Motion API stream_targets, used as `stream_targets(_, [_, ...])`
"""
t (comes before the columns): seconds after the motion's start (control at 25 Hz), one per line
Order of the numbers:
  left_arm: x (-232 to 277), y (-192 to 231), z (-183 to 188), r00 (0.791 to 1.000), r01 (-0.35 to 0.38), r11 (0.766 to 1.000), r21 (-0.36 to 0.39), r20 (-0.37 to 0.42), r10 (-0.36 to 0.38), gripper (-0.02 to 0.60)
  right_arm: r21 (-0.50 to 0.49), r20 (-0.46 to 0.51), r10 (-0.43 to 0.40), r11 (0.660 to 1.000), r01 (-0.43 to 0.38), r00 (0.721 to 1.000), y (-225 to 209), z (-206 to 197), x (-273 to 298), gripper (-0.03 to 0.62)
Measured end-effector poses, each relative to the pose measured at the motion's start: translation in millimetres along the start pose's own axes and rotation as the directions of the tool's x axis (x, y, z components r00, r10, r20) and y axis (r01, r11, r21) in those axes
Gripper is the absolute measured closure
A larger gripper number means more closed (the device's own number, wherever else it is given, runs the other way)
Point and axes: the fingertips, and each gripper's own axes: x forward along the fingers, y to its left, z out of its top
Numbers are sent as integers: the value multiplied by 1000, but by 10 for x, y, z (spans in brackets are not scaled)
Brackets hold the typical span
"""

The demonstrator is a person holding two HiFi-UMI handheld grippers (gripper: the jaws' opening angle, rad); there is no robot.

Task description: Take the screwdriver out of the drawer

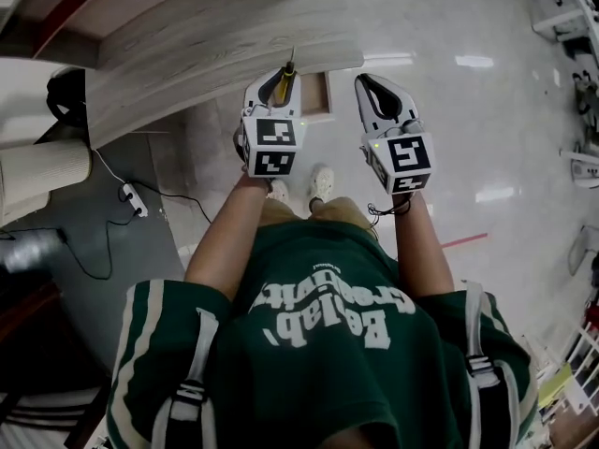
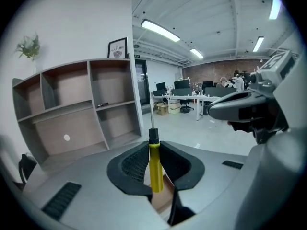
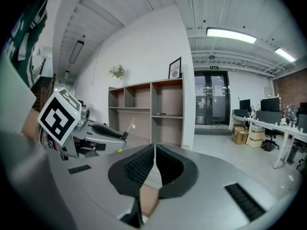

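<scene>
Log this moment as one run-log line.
left gripper: shut on screwdriver, yellow handle | right gripper: shut, empty | stage: screwdriver held in the air, touching nothing else

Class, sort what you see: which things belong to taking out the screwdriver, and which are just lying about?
Job: screwdriver; left gripper gripping it; right gripper, shut and empty.
Lying about: shelf unit; framed picture; plant; power strip.

We note a glossy yellow plastic handle and bare metal shaft on the screwdriver (image 2: pixel 155 169), matt black ribbed pads (image 2: pixel 134 164) on the smooth grey left gripper (image 2: pixel 154 145), glossy floor (image 1: pixel 449 157), wood-grain shelves (image 2: pixel 72 128)
</scene>
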Motion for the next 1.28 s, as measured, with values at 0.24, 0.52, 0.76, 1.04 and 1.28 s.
stream_targets(0.24, [-433,205,423,995,-6,1000,-18,102,8,497,-39,78,4,999,-1,997,262,499,-43,557])
stream_targets(0.52, [-908,508,656,986,-22,999,-42,162,29,497,-85,150,0,996,13,989,548,1016,-75,557])
stream_targets(0.76, [-1306,976,710,974,-47,997,-57,217,58,497,-103,178,7,995,11,984,1057,1266,36,557])
stream_targets(1.04, [-1693,1422,642,970,-63,996,-70,232,78,497,-110,198,9,994,13,980,1563,1511,156,557])
stream_targets(1.28, [-2076,1778,648,955,-98,992,-75,274,115,497,-131,217,27,991,2,976,1917,1718,216,557])
